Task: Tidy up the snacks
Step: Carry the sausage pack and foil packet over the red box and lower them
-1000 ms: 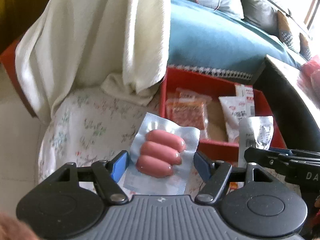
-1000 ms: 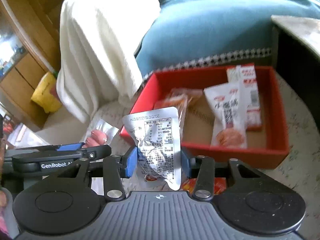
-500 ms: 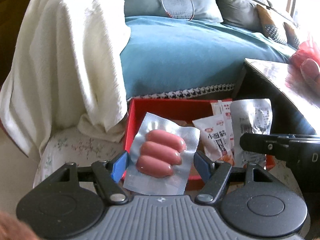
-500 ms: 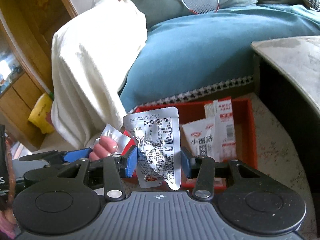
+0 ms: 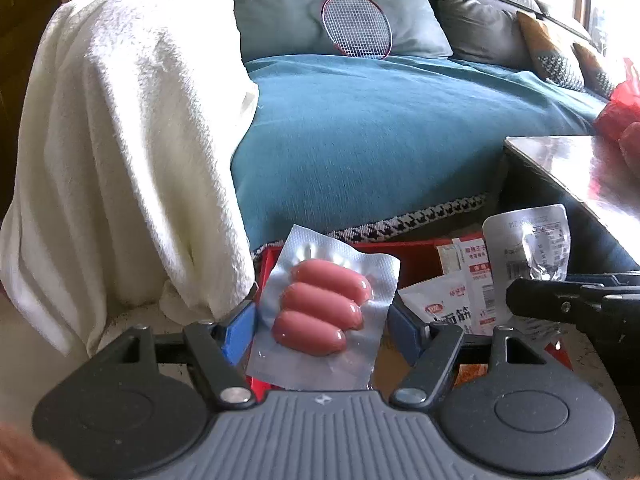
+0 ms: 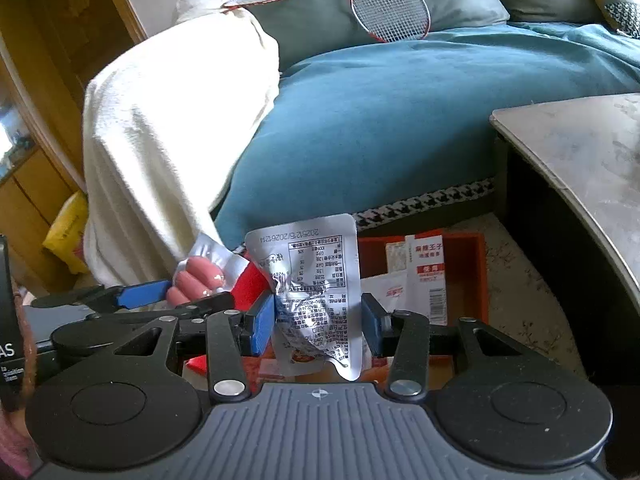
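The left gripper is clamping a sausage pack — the right gripper, at its 3 o'clock, is pinching a silver pouch above the red box.

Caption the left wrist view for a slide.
Left gripper holds a sausage pack above the red box, right gripper's silver pouch alongside.

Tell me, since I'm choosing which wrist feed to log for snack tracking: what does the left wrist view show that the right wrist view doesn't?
Only the left wrist view shows the red plastic bag at the right edge and the sausage pack face-on, gripped in the left tool.

Only the right wrist view shows the wooden cabinet, the yellow bag and the silver pouch's printed label close up, gripped in the right tool.

Both show the red box, the white blanket, the blue sofa and the badminton racket.
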Available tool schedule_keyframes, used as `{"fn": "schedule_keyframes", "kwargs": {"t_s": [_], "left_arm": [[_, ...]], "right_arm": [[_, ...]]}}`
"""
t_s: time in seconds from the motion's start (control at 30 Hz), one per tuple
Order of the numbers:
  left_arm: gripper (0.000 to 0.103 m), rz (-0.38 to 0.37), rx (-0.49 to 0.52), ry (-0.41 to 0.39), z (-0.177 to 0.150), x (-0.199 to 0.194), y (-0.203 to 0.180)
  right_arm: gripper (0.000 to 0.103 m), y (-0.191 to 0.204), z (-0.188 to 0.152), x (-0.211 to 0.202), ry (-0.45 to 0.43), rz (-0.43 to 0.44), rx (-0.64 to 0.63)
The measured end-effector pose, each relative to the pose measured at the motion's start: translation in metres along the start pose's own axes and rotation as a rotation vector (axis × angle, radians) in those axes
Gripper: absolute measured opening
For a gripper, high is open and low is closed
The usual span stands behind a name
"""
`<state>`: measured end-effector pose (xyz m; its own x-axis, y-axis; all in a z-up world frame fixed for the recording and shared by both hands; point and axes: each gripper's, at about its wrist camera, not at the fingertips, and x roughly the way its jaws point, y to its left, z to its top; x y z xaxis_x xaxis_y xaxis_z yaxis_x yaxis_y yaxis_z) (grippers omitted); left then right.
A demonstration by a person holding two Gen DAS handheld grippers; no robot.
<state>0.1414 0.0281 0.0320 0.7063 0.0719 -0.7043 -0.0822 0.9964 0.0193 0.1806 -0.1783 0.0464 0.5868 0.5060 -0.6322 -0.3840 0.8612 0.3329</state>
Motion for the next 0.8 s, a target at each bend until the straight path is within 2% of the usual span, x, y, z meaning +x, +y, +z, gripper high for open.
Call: {"fn": "schedule_keyframes", "kwargs": {"t_s": [0.23, 0.8], "left_arm": [[0.064, 0.037, 0.024, 0.004, 0.004, 0.016, -0.004], [0.064, 0.106, 0.063, 0.078, 0.000, 0.065, -0.008]], "right_arm": [[0.053, -0.006, 0.008, 0.012, 0.022, -0.037, -0.012], [0.053, -0.019, 0.014, 0.059, 0.133, -0.114, -0.026]]}}
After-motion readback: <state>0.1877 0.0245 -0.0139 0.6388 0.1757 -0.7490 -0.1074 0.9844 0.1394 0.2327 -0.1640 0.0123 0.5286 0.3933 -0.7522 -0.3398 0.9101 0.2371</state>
